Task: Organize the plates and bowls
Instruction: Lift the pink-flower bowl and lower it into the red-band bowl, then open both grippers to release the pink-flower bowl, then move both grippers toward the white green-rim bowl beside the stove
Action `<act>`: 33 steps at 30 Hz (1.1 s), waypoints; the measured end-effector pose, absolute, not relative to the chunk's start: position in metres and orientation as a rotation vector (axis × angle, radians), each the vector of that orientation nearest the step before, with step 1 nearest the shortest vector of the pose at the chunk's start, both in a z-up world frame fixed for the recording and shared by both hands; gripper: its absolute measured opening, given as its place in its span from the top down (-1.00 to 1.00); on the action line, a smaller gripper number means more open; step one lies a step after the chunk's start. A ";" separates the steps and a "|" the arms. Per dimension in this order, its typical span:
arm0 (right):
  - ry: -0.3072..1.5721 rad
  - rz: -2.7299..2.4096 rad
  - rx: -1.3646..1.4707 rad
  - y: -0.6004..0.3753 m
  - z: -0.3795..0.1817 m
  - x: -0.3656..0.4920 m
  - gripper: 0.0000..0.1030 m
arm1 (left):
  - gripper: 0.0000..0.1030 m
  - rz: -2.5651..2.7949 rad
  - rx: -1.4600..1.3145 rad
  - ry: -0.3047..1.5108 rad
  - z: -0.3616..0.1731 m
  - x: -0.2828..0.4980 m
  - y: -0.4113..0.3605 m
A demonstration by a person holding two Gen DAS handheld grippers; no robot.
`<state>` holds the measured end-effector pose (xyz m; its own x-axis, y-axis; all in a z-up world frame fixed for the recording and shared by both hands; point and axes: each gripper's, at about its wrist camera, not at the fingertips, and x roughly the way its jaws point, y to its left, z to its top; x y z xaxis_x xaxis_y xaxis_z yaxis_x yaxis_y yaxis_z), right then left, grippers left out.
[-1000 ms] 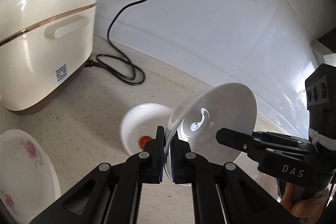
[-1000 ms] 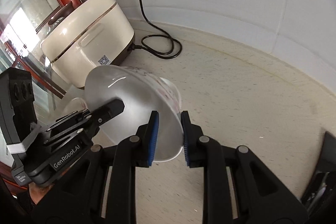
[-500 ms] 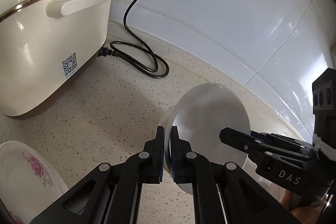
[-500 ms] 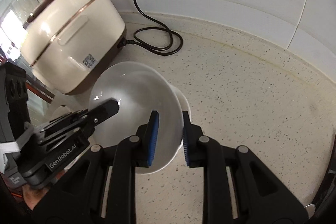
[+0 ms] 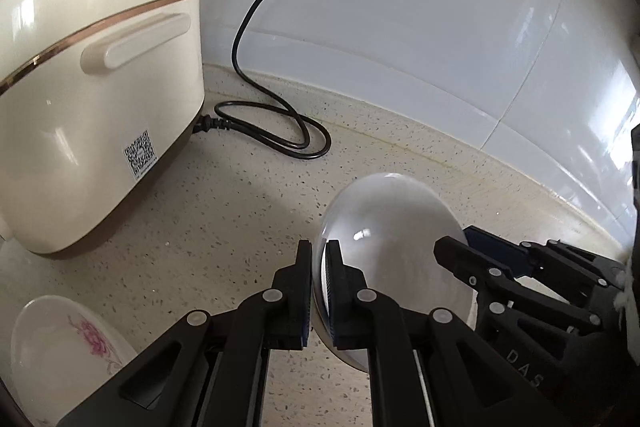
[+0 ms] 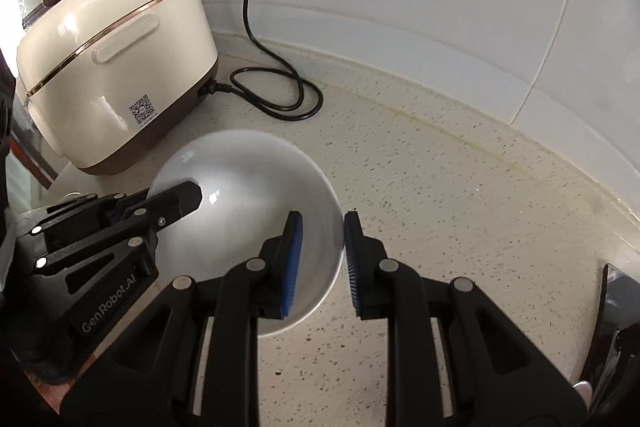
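Observation:
A plain white bowl (image 5: 384, 227) sits low over the speckled counter (image 5: 240, 227), its mouth facing up. My left gripper (image 5: 318, 267) is shut on the bowl's near-left rim, one pad inside and one outside. My right gripper (image 6: 322, 247) is shut on the opposite rim of the bowl (image 6: 248, 187), with its blue pads straddling the wall. In each view the other gripper shows across the bowl: the right gripper (image 5: 452, 247) and the left gripper (image 6: 188, 197). I cannot tell what is under the bowl.
A cream rice cooker (image 5: 92, 87) stands at the left, and its black cord (image 5: 280, 135) loops along the white tiled wall. A flowered white dish (image 5: 60, 347) lies at the near left. A dark object (image 6: 612, 307) sits at the right edge.
Both grippers have come down with the bowl, which has gone from steeply tilted to level. The second white bowl seen beneath it earlier is now covered from view.

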<state>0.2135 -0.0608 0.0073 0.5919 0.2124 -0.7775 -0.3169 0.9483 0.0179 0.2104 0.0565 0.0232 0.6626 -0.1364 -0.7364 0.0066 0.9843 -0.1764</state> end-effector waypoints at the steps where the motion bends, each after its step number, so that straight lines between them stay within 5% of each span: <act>1: 0.867 0.298 -0.124 -0.061 0.007 0.211 0.52 | 0.84 -0.079 -0.154 0.837 0.024 0.209 0.056; 6: 0.788 0.246 -0.117 -0.064 0.011 0.198 0.49 | 0.82 -0.078 -0.138 0.812 0.027 0.204 0.057; 10: 0.711 0.193 -0.092 -0.074 0.023 0.183 0.21 | 0.75 -0.071 -0.141 0.783 0.032 0.196 0.059; 17: 0.613 0.142 -0.076 -0.085 0.044 0.146 -0.12 | 0.32 -0.068 -0.170 0.721 0.046 0.175 0.064; 33: 0.550 -0.004 -0.021 -0.142 0.058 0.089 -0.27 | 0.12 -0.231 -0.172 0.681 0.064 0.133 0.014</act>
<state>0.0892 -0.1417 0.0583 0.8527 -0.0097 -0.5222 -0.0014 0.9998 -0.0209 0.1329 0.0139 0.0636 0.7532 -0.2667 -0.6013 0.1546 0.9603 -0.2323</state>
